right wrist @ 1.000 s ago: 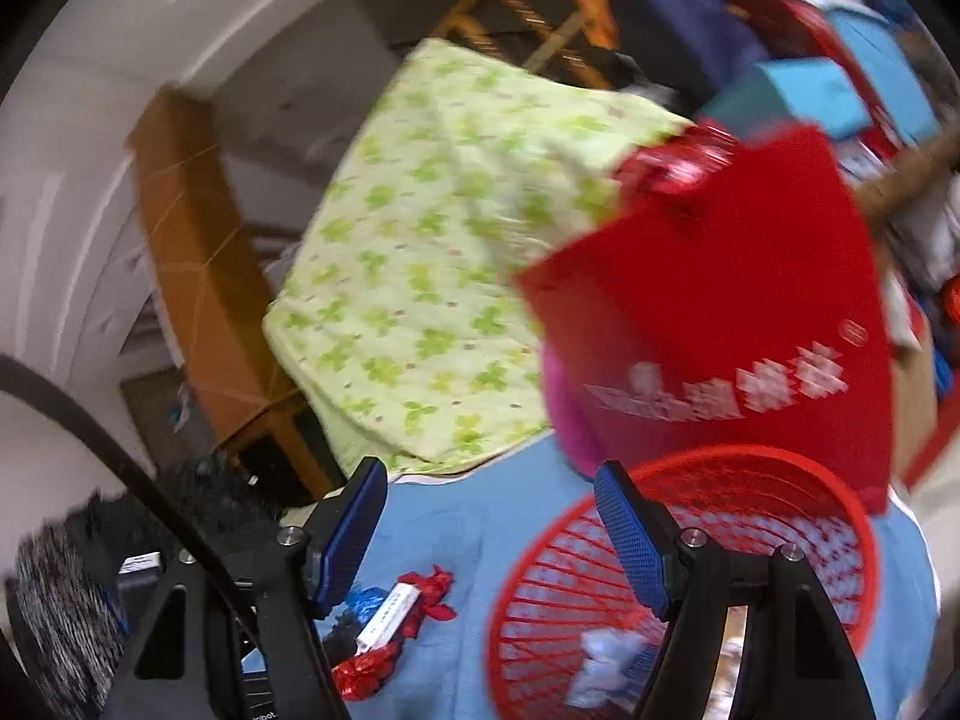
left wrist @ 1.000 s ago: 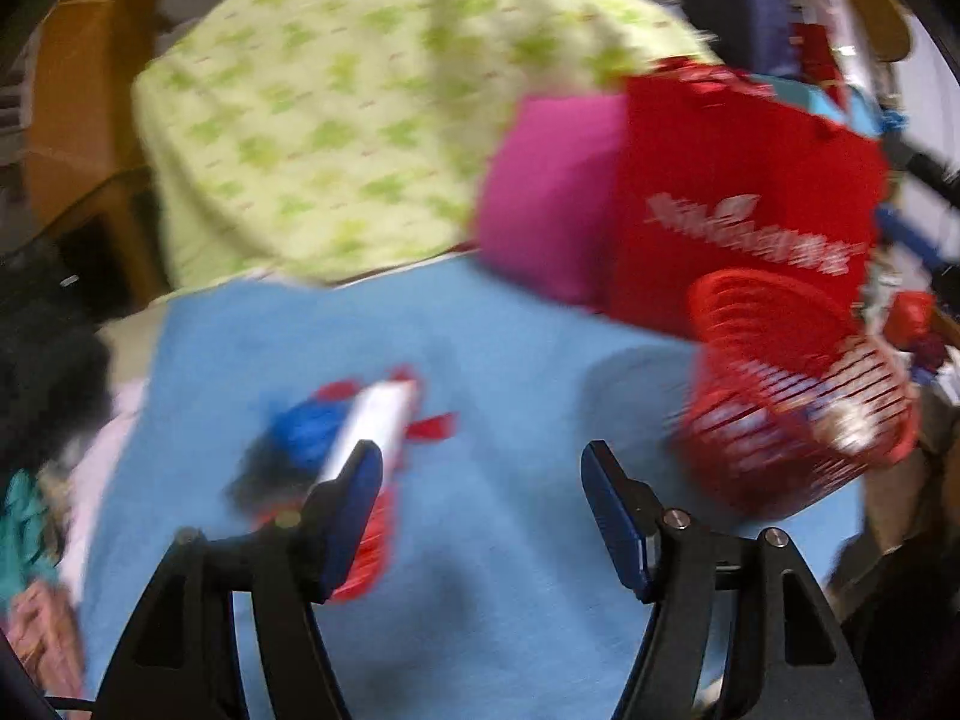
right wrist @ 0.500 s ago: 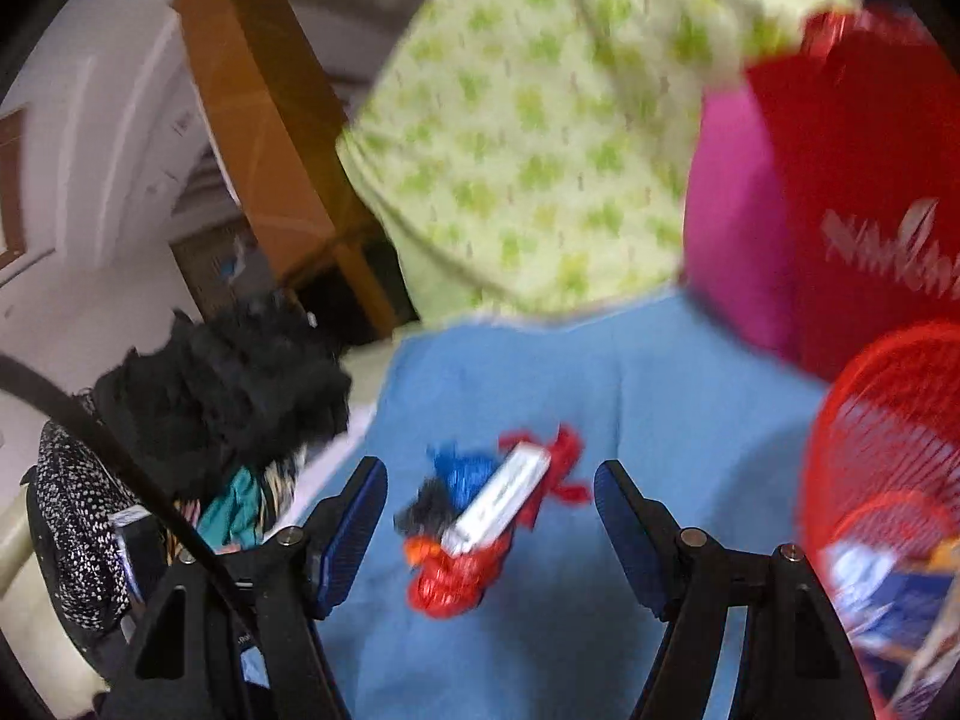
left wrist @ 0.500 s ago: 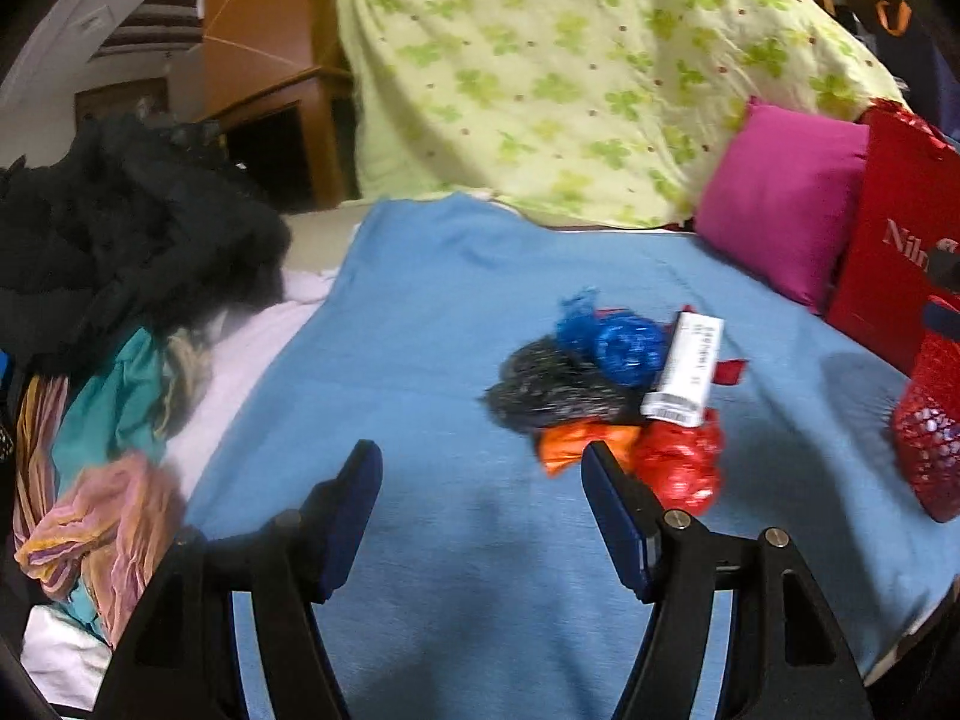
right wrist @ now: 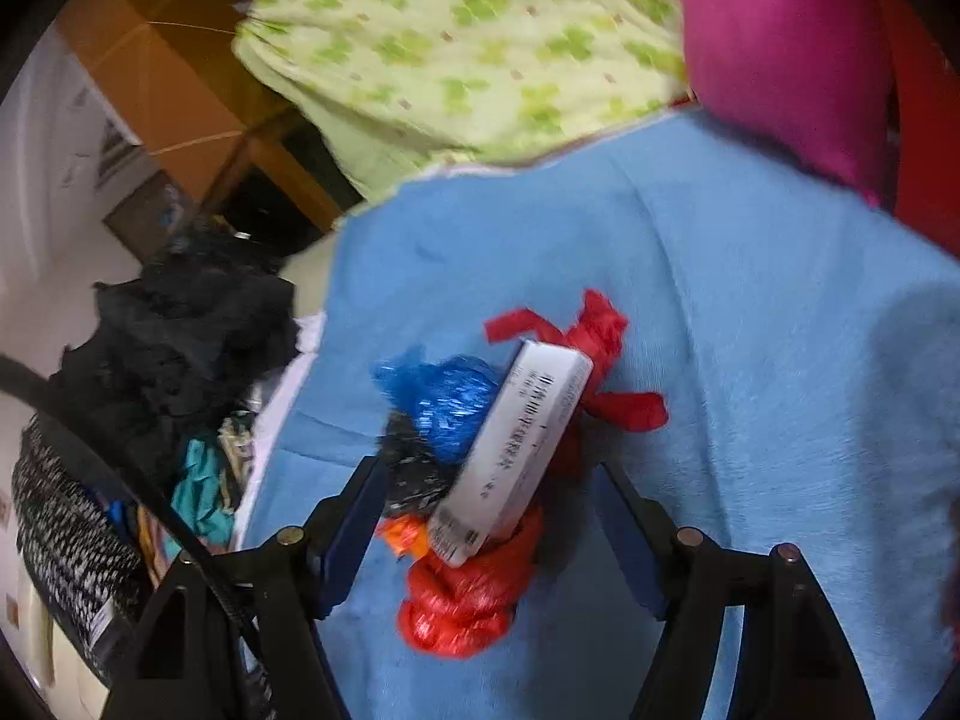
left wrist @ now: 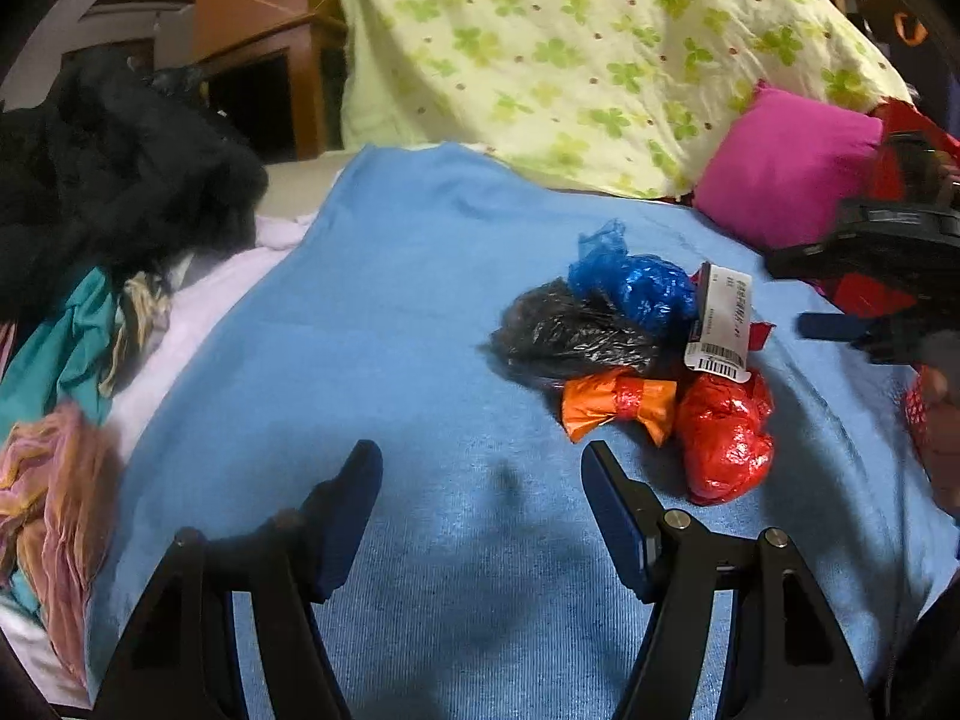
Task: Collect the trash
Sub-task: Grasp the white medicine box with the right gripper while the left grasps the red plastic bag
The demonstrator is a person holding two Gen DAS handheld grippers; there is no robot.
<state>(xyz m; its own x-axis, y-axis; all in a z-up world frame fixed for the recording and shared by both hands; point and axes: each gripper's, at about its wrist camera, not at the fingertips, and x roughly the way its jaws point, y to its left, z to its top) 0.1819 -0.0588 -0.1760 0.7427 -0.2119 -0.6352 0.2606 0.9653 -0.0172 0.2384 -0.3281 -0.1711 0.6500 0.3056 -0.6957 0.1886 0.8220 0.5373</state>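
Observation:
A heap of trash lies on the blue blanket: a white carton, a blue bag, a black bag, an orange wrapper and a red bag. My left gripper is open and empty, left of and nearer than the heap. My right gripper is open just above the heap, its jaws on either side of the carton and bags. It shows at the right edge of the left wrist view.
A green-patterned quilt and a pink pillow lie behind the heap. Black and coloured clothes are piled at the left. A wooden cabinet stands behind. Part of a red basket shows at the right edge.
My right gripper has swung left from over the red basket and come down over the trash heap. My left gripper has turned left and pulled back, so the heap sits to its right.

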